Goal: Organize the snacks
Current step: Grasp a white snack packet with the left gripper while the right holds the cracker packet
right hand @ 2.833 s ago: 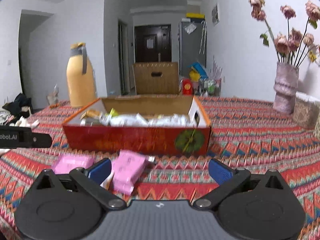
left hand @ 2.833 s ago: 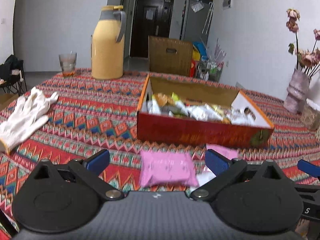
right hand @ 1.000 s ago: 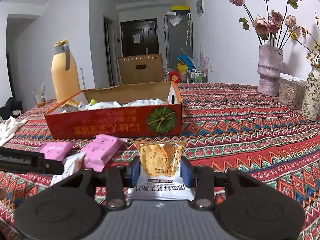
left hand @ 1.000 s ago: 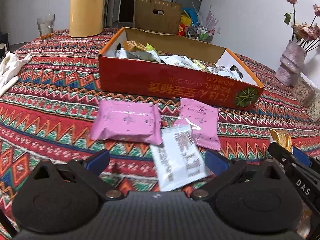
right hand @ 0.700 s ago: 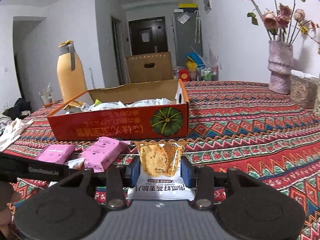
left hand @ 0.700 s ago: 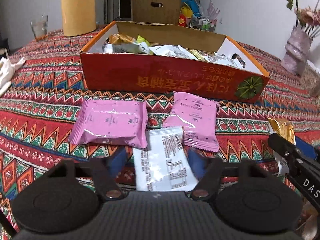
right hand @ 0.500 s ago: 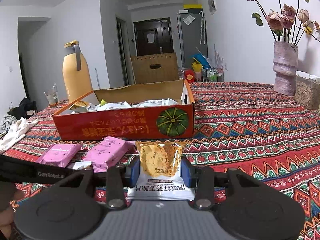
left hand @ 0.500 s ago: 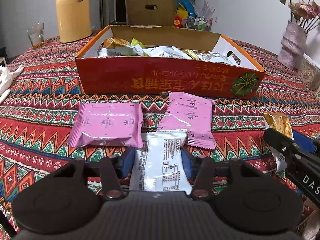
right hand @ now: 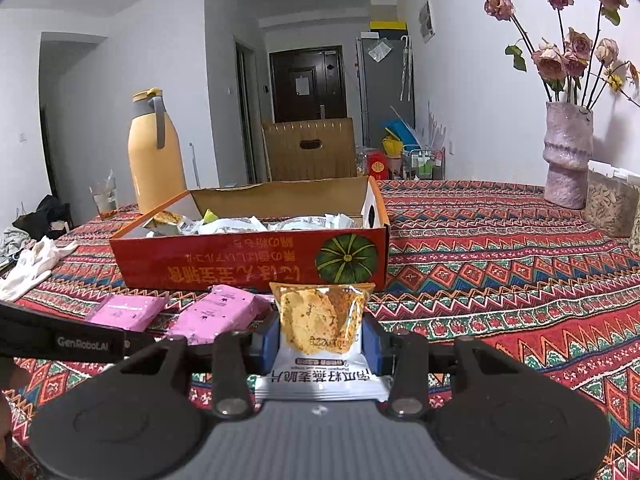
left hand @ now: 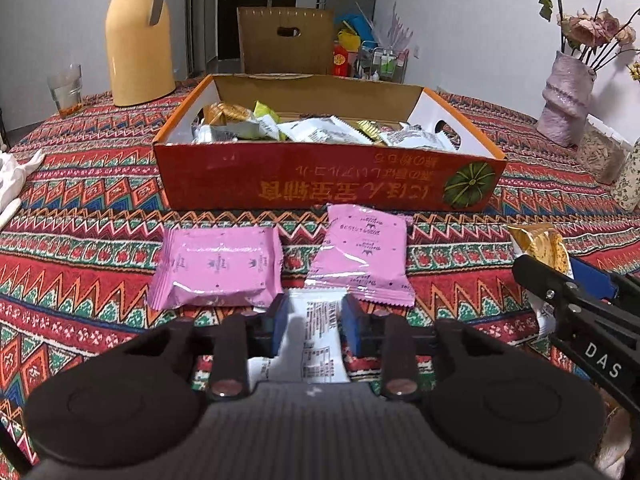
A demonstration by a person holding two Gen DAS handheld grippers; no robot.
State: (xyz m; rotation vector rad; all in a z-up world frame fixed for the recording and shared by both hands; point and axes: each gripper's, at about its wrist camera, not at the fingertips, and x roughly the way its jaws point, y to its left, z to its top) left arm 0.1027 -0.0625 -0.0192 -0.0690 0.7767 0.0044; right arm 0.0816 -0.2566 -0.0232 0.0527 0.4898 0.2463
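Note:
An open red cardboard box (left hand: 320, 184) holding several snack packets stands mid-table, also seen in the right wrist view (right hand: 248, 264). In front of it lie two pink packets (left hand: 218, 266) (left hand: 362, 256). My left gripper (left hand: 315, 320) is closing on a white snack packet (left hand: 316, 344), and its blue pads touch both edges of the packet. My right gripper (right hand: 322, 338) is shut on a cracker packet (right hand: 320, 320) with a clear window, held upright just above the cloth. That cracker packet (left hand: 538, 242) also shows at the right in the left wrist view.
A yellow thermos jug (left hand: 138, 36) and a glass (left hand: 66, 88) stand behind the box at the left. White gloves (right hand: 36, 264) lie at the left table edge. A vase of dried roses (right hand: 568, 156) and a jar (right hand: 608, 204) stand at the right.
The left jaws have gone from wide open to closed on the white packet. The right gripper has kept the cracker packet and has barely moved.

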